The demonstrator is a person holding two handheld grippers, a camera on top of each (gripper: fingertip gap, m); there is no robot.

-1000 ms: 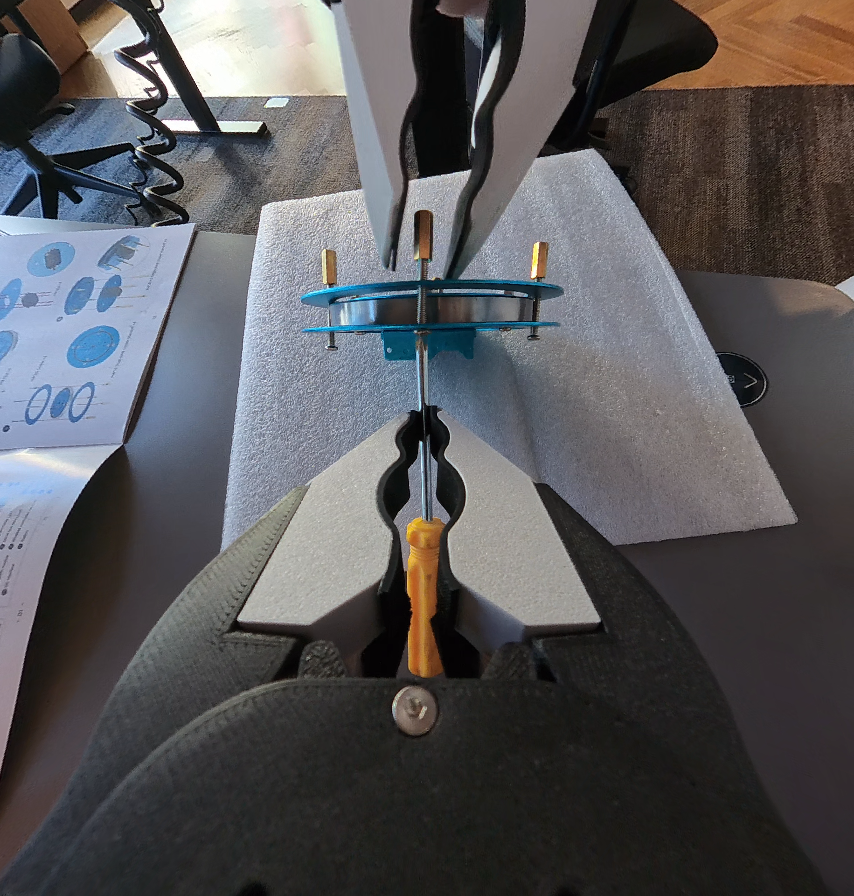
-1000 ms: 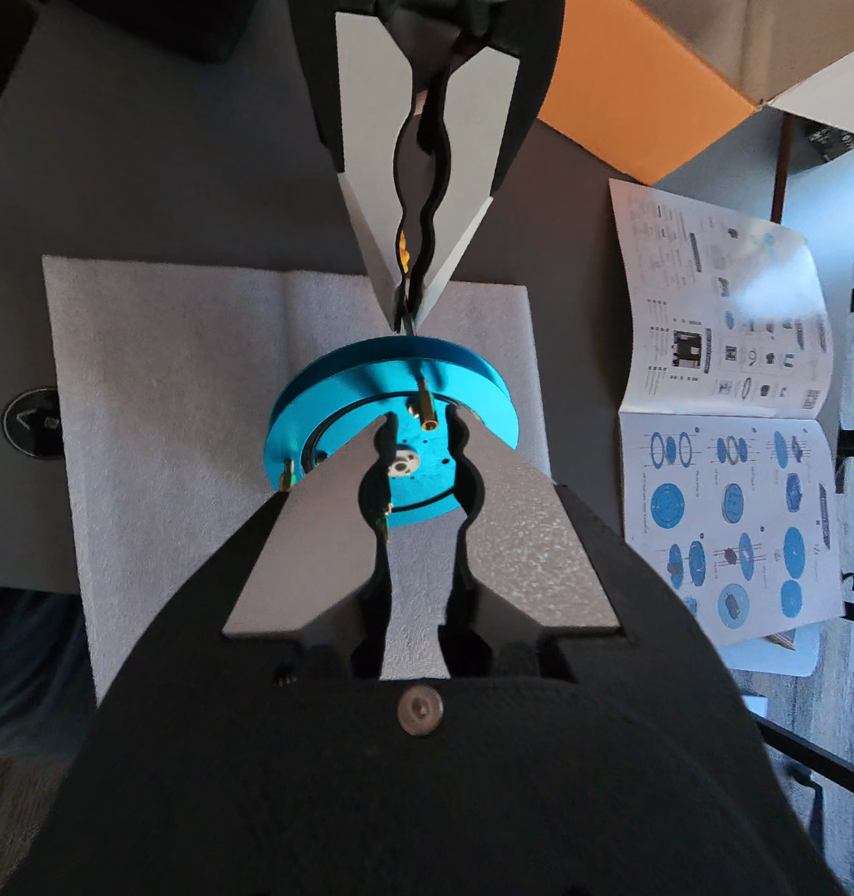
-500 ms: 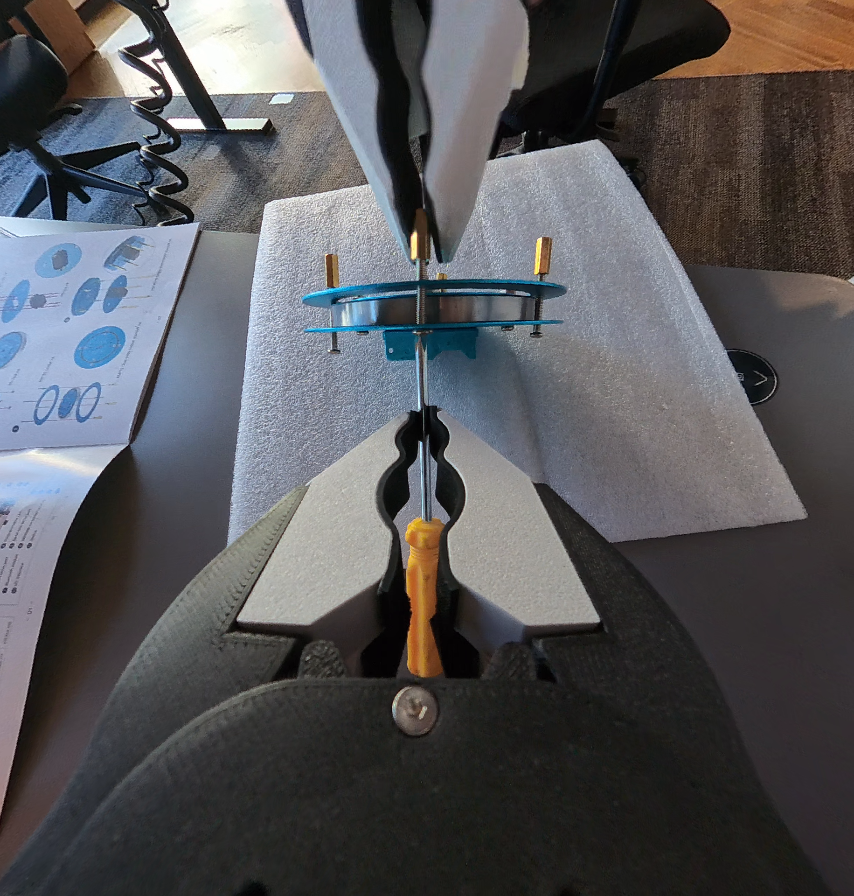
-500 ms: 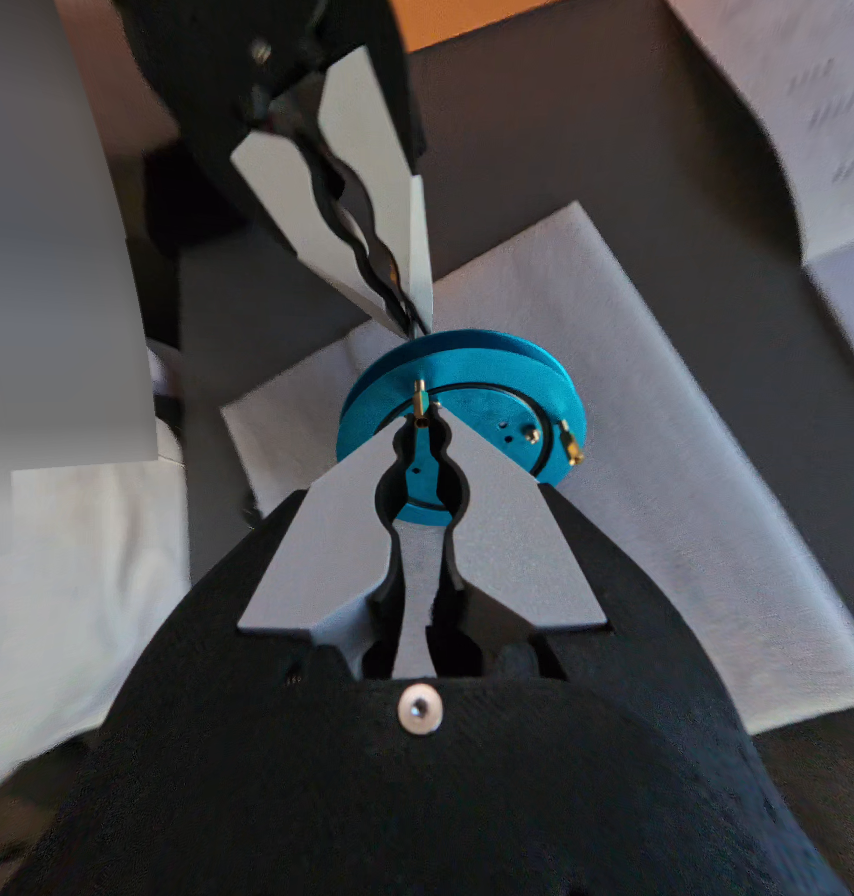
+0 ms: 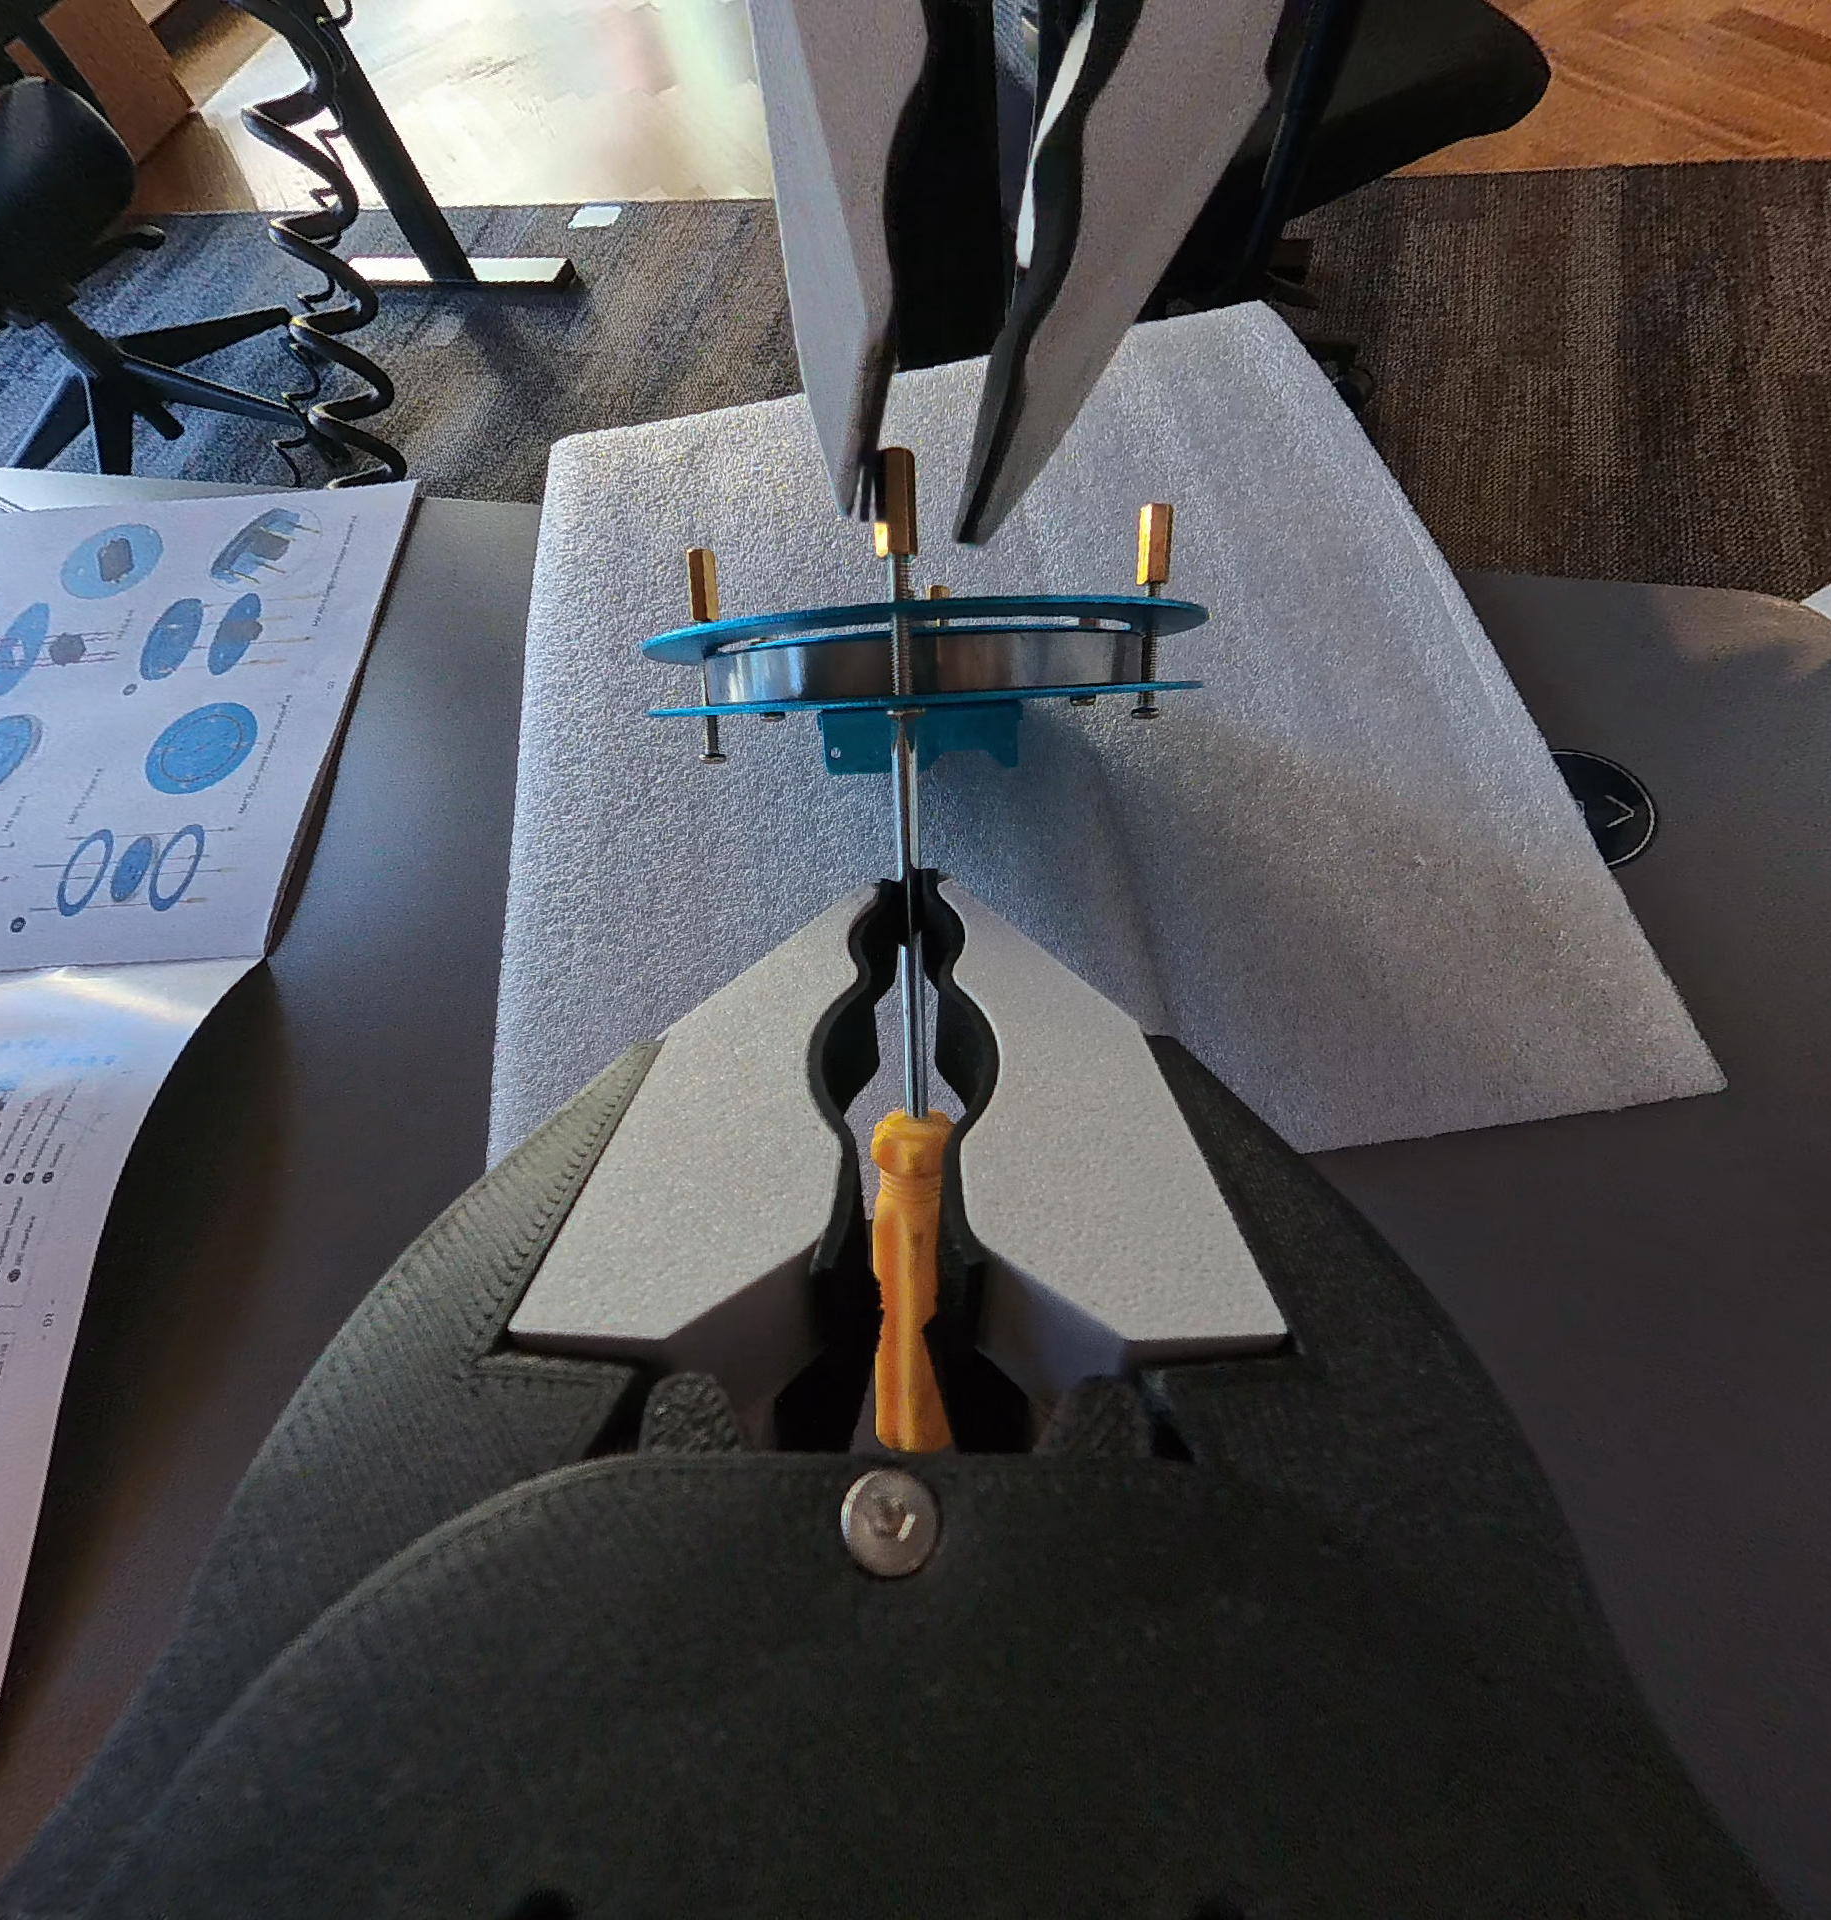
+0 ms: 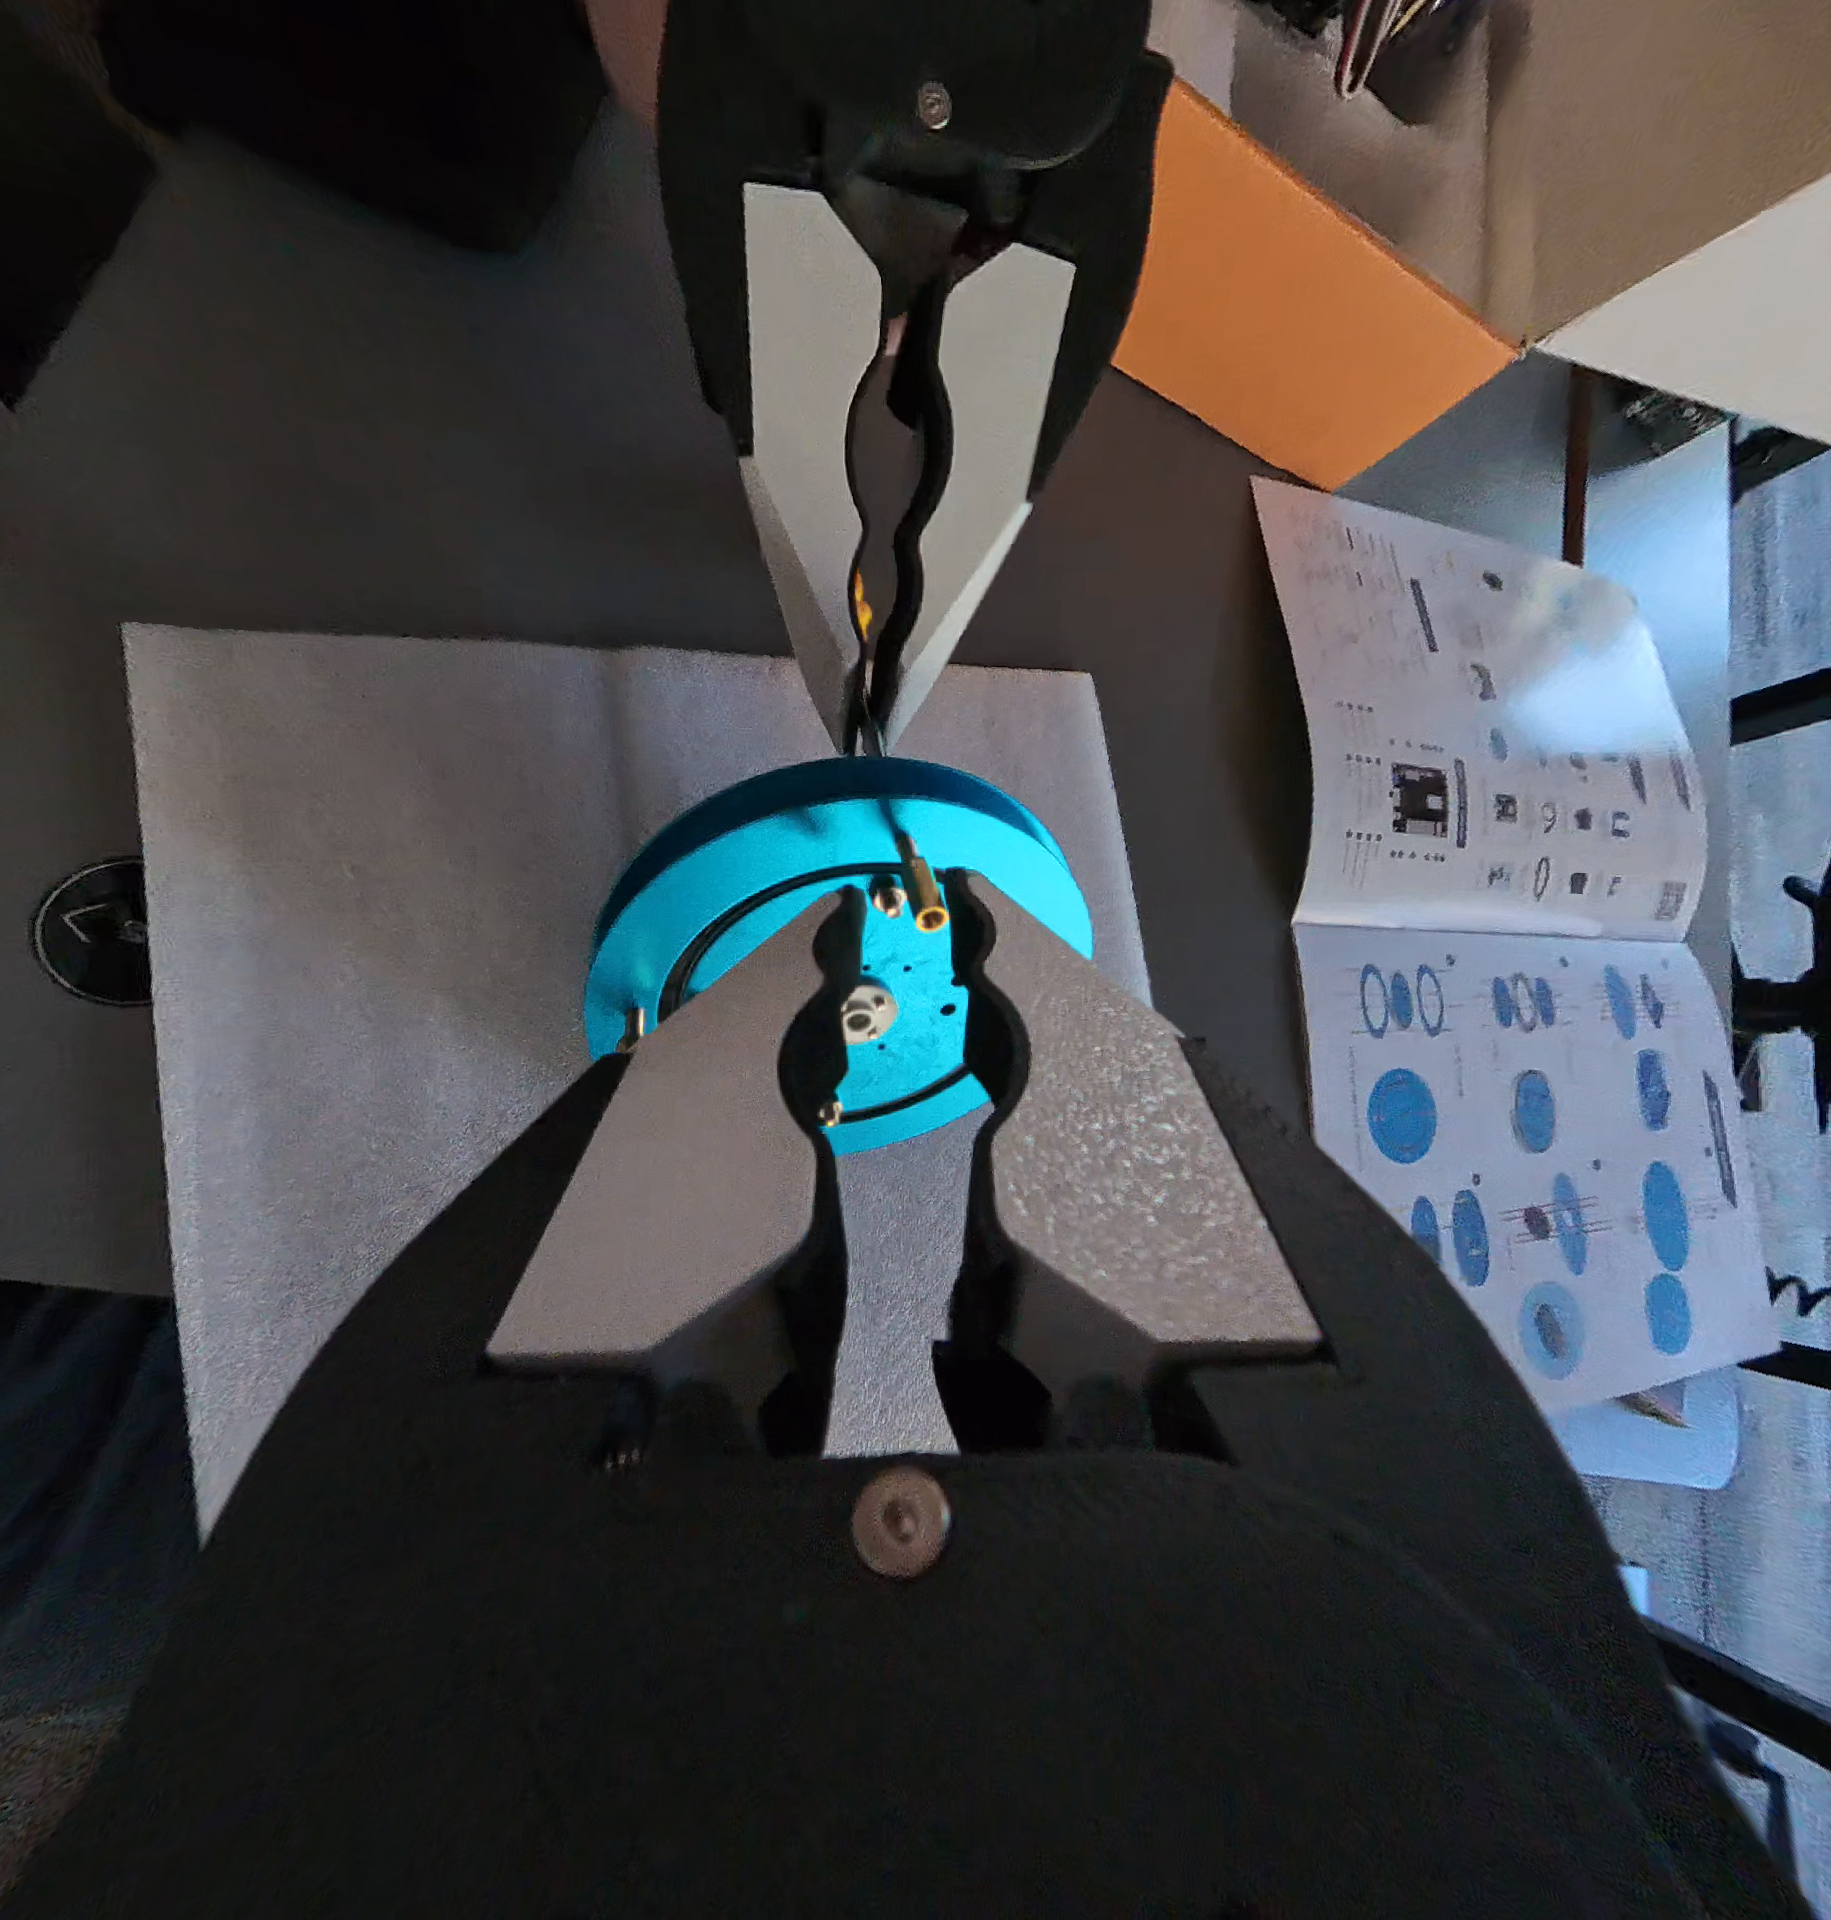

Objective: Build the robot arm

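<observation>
Foam sheet (image 5: 1254, 831) on your bench: left tongs (image 5: 909, 894) clamp the screwdriver (image 5: 909, 1247) under the blue turntable (image 5: 921, 665); right tongs (image 6: 903, 896) stand apart around a brass standoff (image 5: 898, 499).

Right hand-held gripper (image 6: 906, 899) now open around brass standoff (image 5: 897, 501).

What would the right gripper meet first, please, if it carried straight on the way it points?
Most likely the brass standoff on the blue disc assembly. The right gripper points down with its jaws open on either side of it, one fingertip close beside it; contact is unclear.
</observation>
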